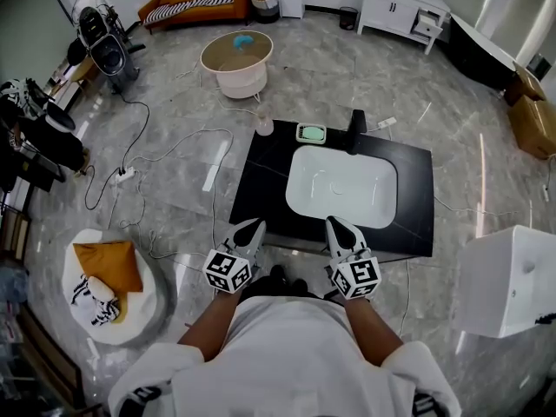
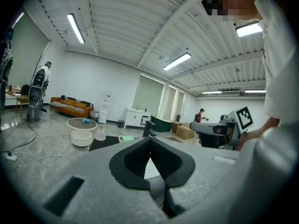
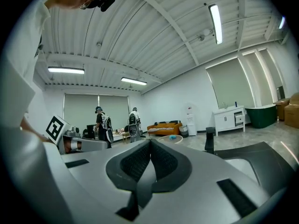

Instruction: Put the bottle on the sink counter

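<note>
A small clear bottle [image 1: 263,126] stands at the far left corner of the black sink counter [image 1: 261,181], and it also shows in the left gripper view as the bottle [image 2: 100,134]. My left gripper [image 1: 252,227] hovers at the counter's near edge, well short of the bottle; its jaws are shut and hold nothing [image 2: 150,143]. My right gripper [image 1: 335,225] is beside it at the near edge, in front of the white basin [image 1: 340,185], and is likewise shut and empty [image 3: 150,146].
A green soap dish [image 1: 311,133] and a black faucet [image 1: 357,122] sit along the counter's far edge. Beyond stand a round low table [image 1: 236,62], cables on the floor [image 1: 130,174], a white box [image 1: 508,281] at right and an orange cushion [image 1: 108,266] at left.
</note>
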`<action>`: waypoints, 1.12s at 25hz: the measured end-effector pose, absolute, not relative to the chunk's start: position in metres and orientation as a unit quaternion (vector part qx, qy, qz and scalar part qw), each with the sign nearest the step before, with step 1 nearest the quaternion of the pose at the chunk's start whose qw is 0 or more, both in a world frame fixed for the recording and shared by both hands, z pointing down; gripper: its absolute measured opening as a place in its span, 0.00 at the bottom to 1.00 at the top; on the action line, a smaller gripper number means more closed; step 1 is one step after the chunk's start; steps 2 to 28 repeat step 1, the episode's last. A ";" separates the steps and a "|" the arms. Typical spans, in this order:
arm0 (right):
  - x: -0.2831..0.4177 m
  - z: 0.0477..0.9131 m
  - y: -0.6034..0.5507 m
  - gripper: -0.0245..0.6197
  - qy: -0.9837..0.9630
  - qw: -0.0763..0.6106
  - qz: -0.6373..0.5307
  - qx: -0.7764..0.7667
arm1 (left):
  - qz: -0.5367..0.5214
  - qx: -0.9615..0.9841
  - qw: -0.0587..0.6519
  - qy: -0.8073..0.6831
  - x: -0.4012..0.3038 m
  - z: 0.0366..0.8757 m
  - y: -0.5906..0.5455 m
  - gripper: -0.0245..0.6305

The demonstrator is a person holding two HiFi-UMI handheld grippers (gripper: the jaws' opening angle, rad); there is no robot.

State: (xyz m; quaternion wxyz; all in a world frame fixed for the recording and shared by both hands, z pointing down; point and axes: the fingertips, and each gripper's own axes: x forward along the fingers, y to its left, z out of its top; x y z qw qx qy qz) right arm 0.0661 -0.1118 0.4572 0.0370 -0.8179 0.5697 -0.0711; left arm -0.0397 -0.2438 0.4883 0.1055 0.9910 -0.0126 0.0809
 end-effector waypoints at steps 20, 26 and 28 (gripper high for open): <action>0.067 0.457 -0.113 0.06 0.569 0.037 -0.070 -0.819 | 0.082 0.991 0.106 -0.018 -0.040 0.489 -0.246 0.06; 0.067 0.457 -0.113 0.06 0.569 0.037 -0.070 -0.819 | 0.082 0.991 0.106 -0.018 -0.040 0.489 -0.246 0.06; 0.067 0.457 -0.113 0.06 0.569 0.037 -0.070 -0.819 | 0.082 0.991 0.106 -0.018 -0.040 0.489 -0.246 0.06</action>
